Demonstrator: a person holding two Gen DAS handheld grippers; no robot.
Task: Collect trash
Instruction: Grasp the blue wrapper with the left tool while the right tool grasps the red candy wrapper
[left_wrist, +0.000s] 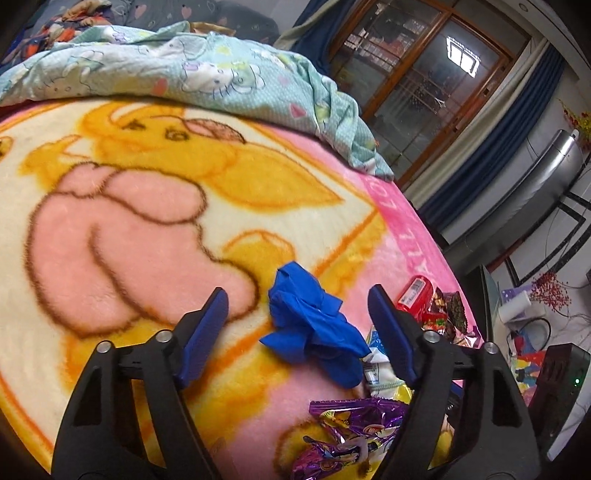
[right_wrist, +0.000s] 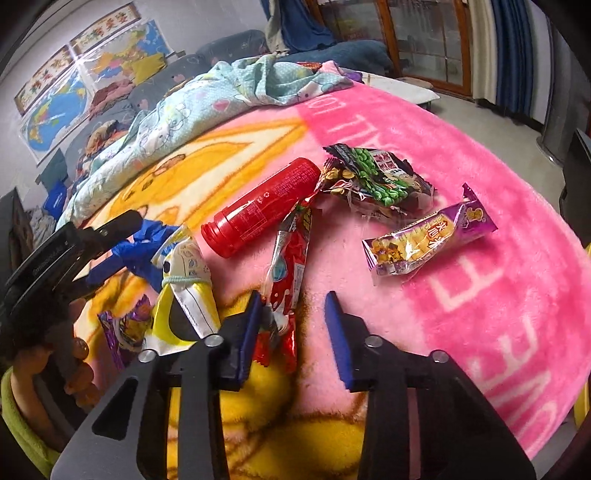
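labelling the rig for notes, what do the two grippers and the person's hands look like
Both the left gripper and the right gripper have black plastic arms with silver rivets and ribbed blue pads. The person's left hand is bare, with a green fleece sleeve.

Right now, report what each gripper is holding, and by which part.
Nothing is held. The left gripper is open around the crumpled blue bag without closing on it. The right gripper is open, its left finger against the red wrapper.

Your left wrist camera looks low across the pink blanket (left_wrist: 110, 229) toward the window (left_wrist: 424, 85), close behind the blue glove (left_wrist: 310, 325). Your right one faces the wrappers beside that glove (right_wrist: 140, 251); both share it.
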